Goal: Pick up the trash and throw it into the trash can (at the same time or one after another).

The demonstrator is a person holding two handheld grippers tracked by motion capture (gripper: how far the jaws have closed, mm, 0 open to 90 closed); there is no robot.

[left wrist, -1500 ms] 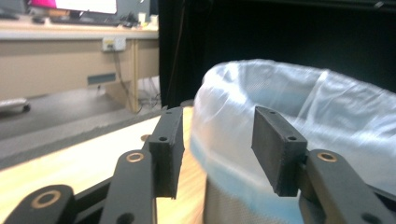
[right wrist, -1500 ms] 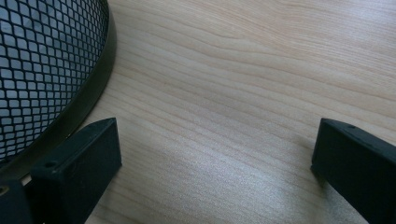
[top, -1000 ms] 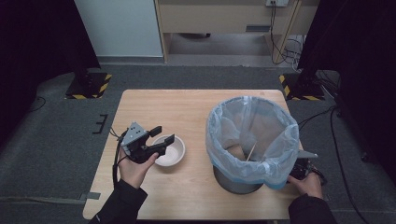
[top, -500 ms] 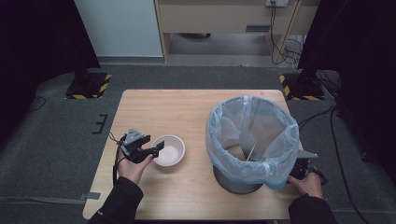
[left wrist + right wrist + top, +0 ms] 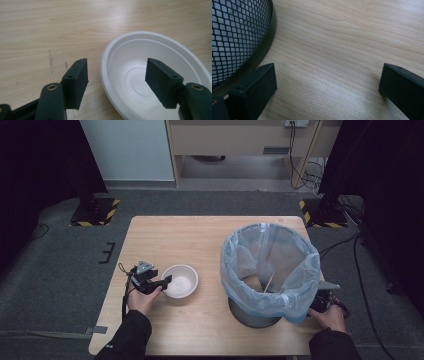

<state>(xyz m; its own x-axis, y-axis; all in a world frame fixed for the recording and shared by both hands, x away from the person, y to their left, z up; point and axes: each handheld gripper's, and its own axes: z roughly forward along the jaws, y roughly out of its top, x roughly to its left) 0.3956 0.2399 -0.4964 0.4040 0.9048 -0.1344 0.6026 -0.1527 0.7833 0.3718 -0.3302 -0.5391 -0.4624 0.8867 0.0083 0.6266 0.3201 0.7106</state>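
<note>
- The left tool (image 5: pixel 161 282) is low over the wooden counter (image 5: pixel 200 240), at the left side of the white bowl (image 5: pixel 181 281)
- In the left gripper view its jaws stand wide apart across the near rim of the white bowl (image 5: pixel 150 72): one jaw is outside, above the bare wood, the other is over the inside of the bowl
- The jaws have just been closing a little, with the rim between them, but the pads do not press on it and the bowl sits flat on the counter
- The bowl is empty and stands on the left half of the counter, well apart from the mesh bin (image 5: pixel 270 270)
- The bin stands on the right half and is lined with a pale blue plastic bag (image 5: pixel 240 255); a thin stick (image 5: pixel 270 282) leans inside it
- The right tool (image 5: pixel 322 301) rests at the right foot of the bin; in the right gripper view its jaws are wide apart over bare wood, with nothing between them, and the black mesh wall (image 5: pixel 234 37) is just beside one jaw
</note>
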